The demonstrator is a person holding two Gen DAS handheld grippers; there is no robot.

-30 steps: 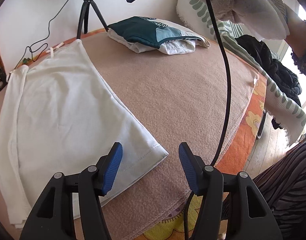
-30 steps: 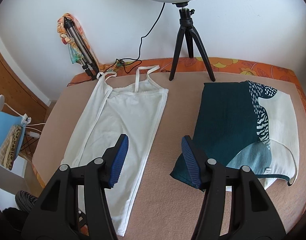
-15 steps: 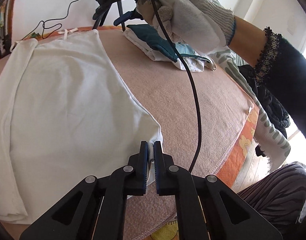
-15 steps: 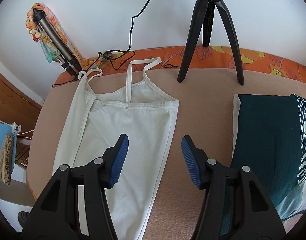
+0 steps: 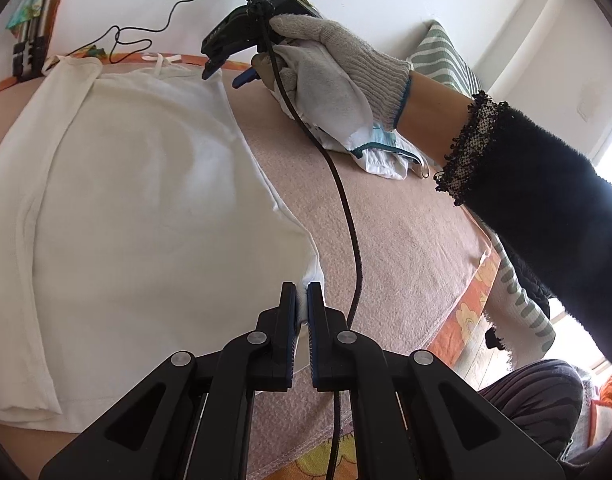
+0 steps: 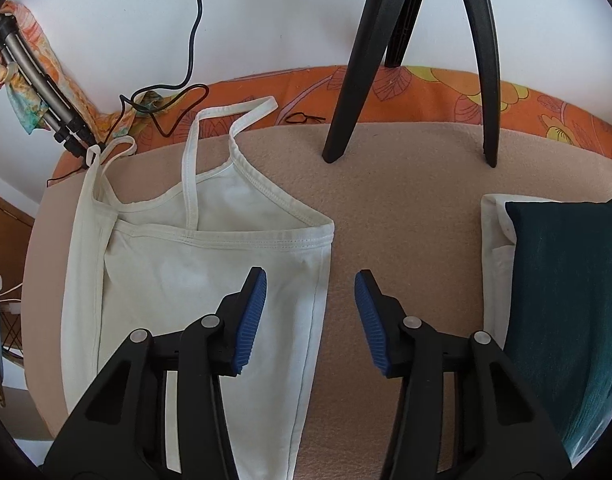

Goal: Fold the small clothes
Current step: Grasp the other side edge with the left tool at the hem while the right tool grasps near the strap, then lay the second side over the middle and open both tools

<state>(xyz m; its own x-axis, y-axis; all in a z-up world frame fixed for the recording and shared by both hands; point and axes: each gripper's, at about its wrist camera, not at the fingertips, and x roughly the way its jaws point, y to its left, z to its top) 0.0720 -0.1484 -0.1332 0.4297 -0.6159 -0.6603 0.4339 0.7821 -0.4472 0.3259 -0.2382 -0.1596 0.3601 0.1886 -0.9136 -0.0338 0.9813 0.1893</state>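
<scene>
left tongs point(image 5: 301, 300) pinch the white camisole point(image 5: 138, 208) corner; right tongs point(image 6: 311, 312) gape wide, seemingly just above it

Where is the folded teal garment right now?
In the right wrist view, the teal garment lies at the right edge, right of the white camisole.

The left gripper point(image 5: 301, 300) was near, its fingers pinched tight on white cloth. The right gripper point(image 6: 310, 312) was far off, fingers wide apart, held by a gloved hand point(image 5: 330, 68).
</scene>
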